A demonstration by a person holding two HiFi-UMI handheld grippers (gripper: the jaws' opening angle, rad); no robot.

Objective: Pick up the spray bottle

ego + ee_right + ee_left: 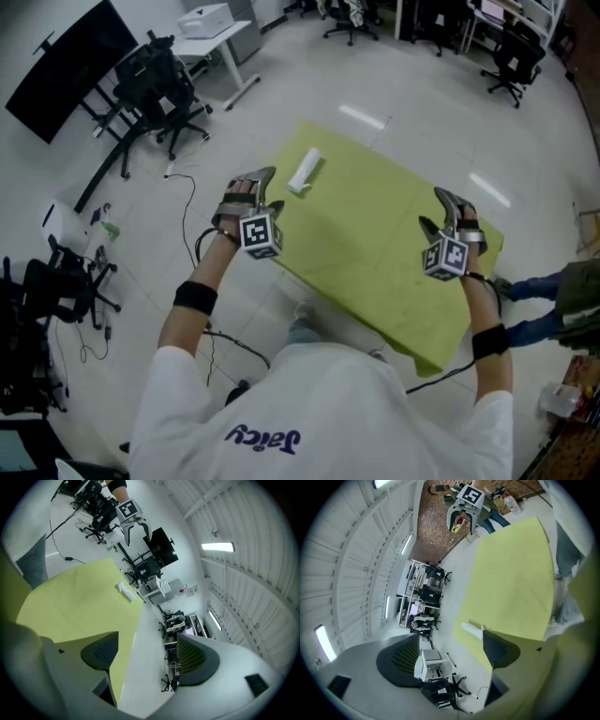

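Note:
A white spray bottle (pixel 305 172) lies on its side near the far left corner of the yellow-green table (pixel 375 244). It shows small in the left gripper view (pixel 471 630) and in the right gripper view (pixel 125 592). My left gripper (pixel 263 184) is held open over the table's left edge, a short way near of the bottle, with nothing between its jaws. My right gripper (pixel 442 205) is open above the table's right side, far from the bottle, also holding nothing. Each gripper appears in the other's view: the right gripper (pixel 464 522) and the left gripper (pixel 136 529).
Black office chairs (pixel 159 84) and a white desk (pixel 216 42) stand on the floor beyond the table's left. Cables (pixel 192 202) run along the floor by the near left corner. A person's legs (pixel 553 300) are at the right edge.

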